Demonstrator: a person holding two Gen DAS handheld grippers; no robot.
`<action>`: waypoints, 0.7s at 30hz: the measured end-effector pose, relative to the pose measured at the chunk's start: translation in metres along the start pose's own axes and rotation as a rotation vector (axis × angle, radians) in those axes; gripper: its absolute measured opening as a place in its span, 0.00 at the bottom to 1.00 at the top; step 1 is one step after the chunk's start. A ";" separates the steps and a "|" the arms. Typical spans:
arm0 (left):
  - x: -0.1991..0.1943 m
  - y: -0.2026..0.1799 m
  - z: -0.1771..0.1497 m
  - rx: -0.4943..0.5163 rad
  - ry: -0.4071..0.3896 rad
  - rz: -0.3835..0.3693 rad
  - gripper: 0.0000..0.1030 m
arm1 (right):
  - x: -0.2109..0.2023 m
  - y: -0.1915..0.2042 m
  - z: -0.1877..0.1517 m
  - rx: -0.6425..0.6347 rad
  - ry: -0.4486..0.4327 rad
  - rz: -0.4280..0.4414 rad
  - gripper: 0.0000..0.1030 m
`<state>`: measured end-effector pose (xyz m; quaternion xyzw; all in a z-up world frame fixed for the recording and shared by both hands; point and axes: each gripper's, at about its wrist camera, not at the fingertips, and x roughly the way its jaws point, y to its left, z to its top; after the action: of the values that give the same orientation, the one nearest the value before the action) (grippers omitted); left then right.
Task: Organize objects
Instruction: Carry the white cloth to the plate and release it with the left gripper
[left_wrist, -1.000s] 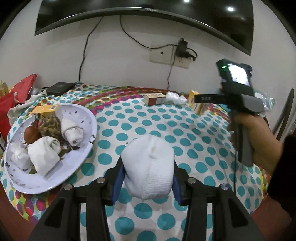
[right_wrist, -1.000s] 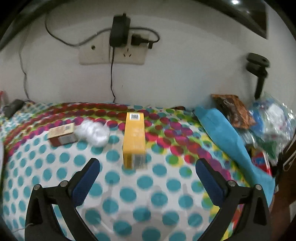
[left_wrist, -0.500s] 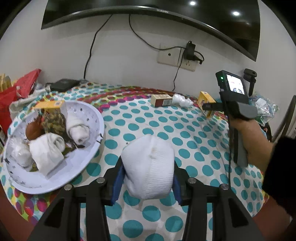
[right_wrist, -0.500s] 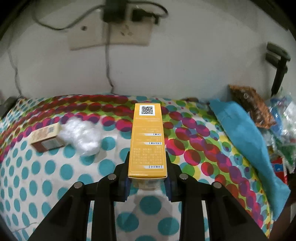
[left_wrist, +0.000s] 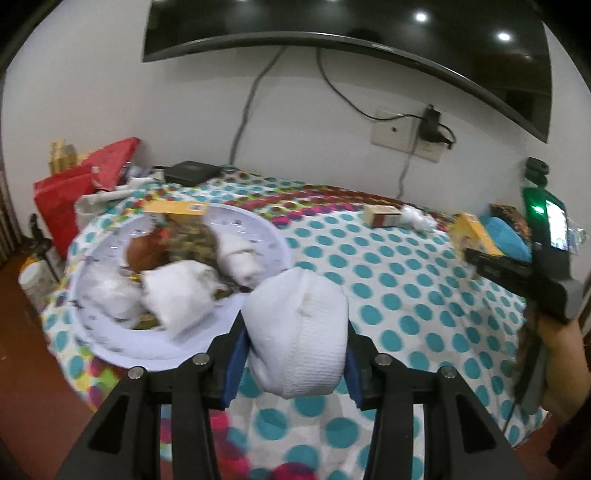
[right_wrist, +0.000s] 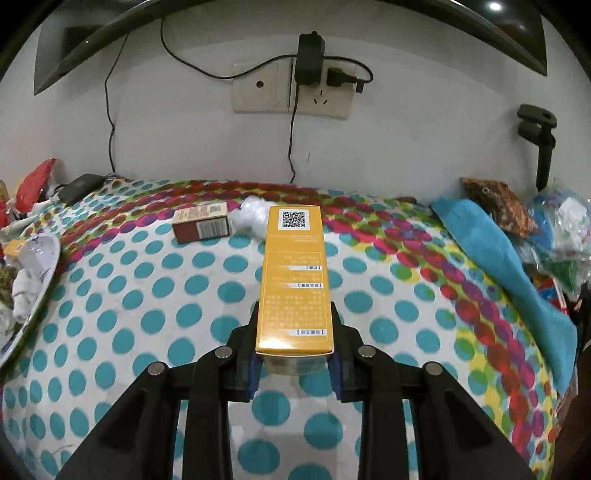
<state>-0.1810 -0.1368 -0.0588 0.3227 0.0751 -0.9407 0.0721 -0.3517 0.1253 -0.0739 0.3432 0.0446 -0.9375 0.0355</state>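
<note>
My left gripper is shut on a rolled white sock and holds it above the dotted tablecloth, just right of the white plate. The plate holds other white rolls, a brown item and a yellow box. My right gripper is shut on a long yellow box with a QR code and holds it off the cloth. In the left wrist view that box shows at the far right in the right gripper.
A small brown-and-tan box and a crumpled clear wrap lie near the wall. A blue cloth and plastic bags fill the right side. Red bags and a black device sit at the left back.
My right gripper closed on the yellow box and lifted it. My left gripper carried the sock leftward toward the plate.
</note>
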 end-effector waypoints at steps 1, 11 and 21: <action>-0.003 0.006 0.001 -0.014 0.003 0.011 0.44 | -0.003 -0.002 -0.001 0.003 -0.008 -0.003 0.26; -0.021 0.044 0.002 -0.049 -0.027 0.109 0.44 | -0.012 0.001 -0.005 -0.010 -0.044 -0.035 0.26; -0.016 0.087 0.005 -0.109 0.002 0.188 0.44 | -0.008 0.009 -0.005 -0.057 -0.024 -0.029 0.26</action>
<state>-0.1551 -0.2214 -0.0535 0.3250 0.0957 -0.9240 0.1776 -0.3411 0.1174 -0.0732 0.3302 0.0756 -0.9403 0.0322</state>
